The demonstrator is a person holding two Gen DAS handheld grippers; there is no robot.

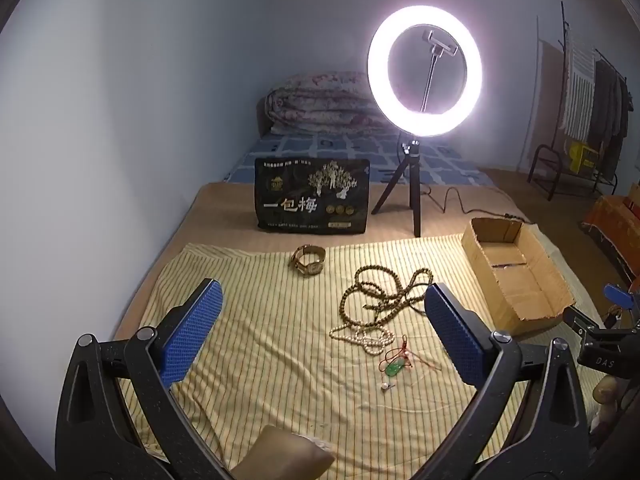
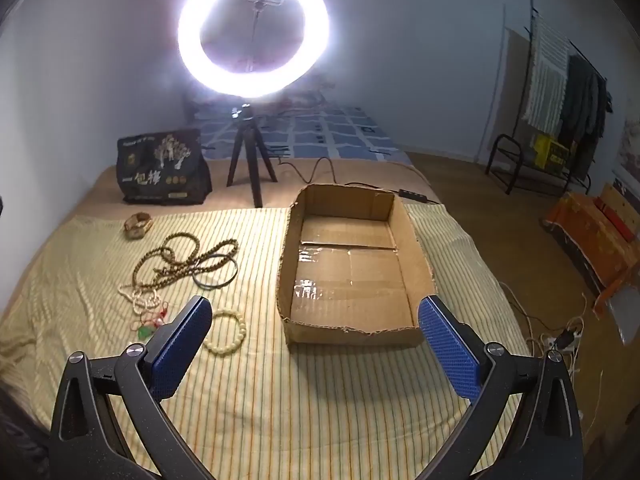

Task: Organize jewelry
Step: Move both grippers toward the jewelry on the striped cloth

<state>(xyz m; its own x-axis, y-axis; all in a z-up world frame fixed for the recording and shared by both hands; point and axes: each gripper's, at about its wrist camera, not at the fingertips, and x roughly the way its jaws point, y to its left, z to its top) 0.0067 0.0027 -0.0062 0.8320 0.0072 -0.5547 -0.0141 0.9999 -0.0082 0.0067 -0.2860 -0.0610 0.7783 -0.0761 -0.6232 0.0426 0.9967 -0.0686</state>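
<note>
Jewelry lies on a striped yellow cloth (image 1: 260, 340). A gold watch (image 1: 307, 260) sits at the back. A long brown bead necklace (image 1: 380, 292) lies tangled beside a white pearl strand (image 1: 366, 338), a green pendant on red cord (image 1: 394, 368) and a small pearl earring (image 1: 386, 387). In the right wrist view I also see a black ring band (image 2: 214, 276) and a cream bead bracelet (image 2: 226, 332). An empty cardboard box (image 2: 416, 272) stands to the right. My left gripper (image 1: 320, 324) is open above the cloth. My right gripper (image 2: 314, 336) is open, near the box's front edge.
A lit ring light on a black tripod (image 1: 412, 188) and a black snack bag (image 1: 312, 196) stand behind the cloth. A folded quilt (image 1: 320, 104) lies at the back. A clothes rack (image 2: 560, 120) and an orange box (image 2: 596, 236) stand on the right.
</note>
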